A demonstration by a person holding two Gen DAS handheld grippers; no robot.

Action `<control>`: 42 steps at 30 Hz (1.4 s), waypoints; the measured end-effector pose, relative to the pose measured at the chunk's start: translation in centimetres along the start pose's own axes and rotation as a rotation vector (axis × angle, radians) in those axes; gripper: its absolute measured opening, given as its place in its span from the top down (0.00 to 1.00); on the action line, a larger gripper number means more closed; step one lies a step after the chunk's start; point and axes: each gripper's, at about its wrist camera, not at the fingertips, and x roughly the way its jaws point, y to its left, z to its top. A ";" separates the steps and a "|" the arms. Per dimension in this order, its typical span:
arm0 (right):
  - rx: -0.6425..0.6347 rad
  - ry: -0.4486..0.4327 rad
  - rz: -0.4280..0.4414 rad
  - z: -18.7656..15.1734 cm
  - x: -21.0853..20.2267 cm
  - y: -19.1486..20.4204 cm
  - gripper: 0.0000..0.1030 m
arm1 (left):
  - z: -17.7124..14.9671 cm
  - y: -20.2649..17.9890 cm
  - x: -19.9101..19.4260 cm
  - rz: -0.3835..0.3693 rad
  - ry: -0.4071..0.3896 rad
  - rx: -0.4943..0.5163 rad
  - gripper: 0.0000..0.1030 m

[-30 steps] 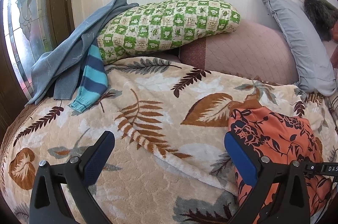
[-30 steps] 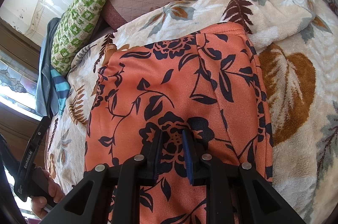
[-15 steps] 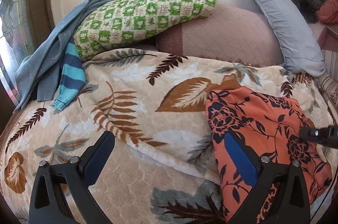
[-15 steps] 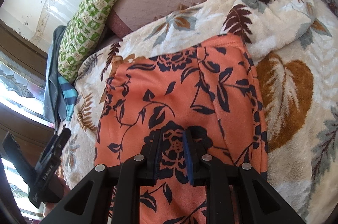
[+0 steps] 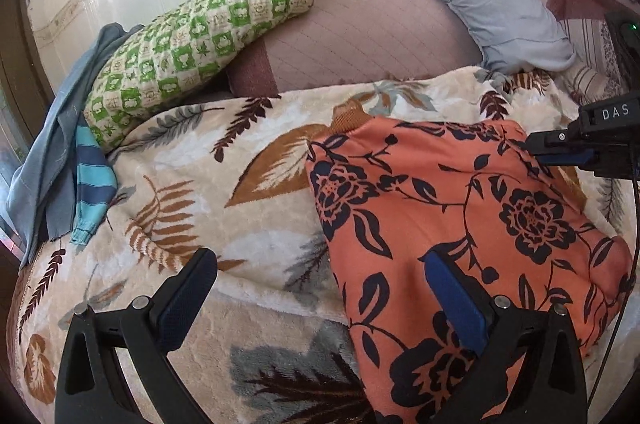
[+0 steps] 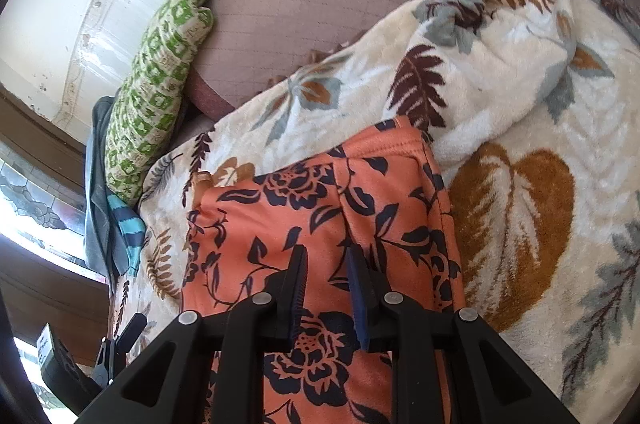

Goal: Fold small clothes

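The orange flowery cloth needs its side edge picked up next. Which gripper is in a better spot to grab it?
Probably the left gripper. Its jaws stand wide open right at the side edge of the orange cloth. The right gripper has its jaws nearly together over the middle of the cloth, away from that edge.

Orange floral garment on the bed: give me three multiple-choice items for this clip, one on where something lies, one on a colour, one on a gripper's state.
1. Where does the orange floral garment lie?
A. On the leaf-print blanket
B. Over the green checked pillow
C. On the floor

2. What colour is its flower print?
A. White
B. Dark navy to black
C. Green

3. How does the left gripper stand?
A. Clamped on the striped sleeve
B. Shut and empty
C. Open wide, holding nothing

Answers:
1 A, blanket shows on all its visible sides.
2 B, dark blooms and leaves on orange.
3 C, its two fingers stand far apart, one over the blanket and one over the garment.
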 end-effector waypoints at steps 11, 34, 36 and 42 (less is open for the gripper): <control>-0.035 -0.100 0.022 -0.1 -2.6 1.2 0.78 | 1.3 1.3 -3.2 -0.019 -0.116 -0.041 0.00; -0.008 -0.082 -0.031 -0.4 -1.6 0.8 0.78 | -1.0 -5.2 -2.0 -0.261 0.085 0.085 0.00; -0.002 -0.082 -0.033 -0.3 -1.7 0.6 0.78 | -1.3 -5.7 -2.0 -0.291 0.103 0.085 0.00; 0.007 -0.083 -0.038 -0.1 -1.7 0.2 0.78 | -1.8 -6.5 -1.9 -0.320 0.129 0.100 0.00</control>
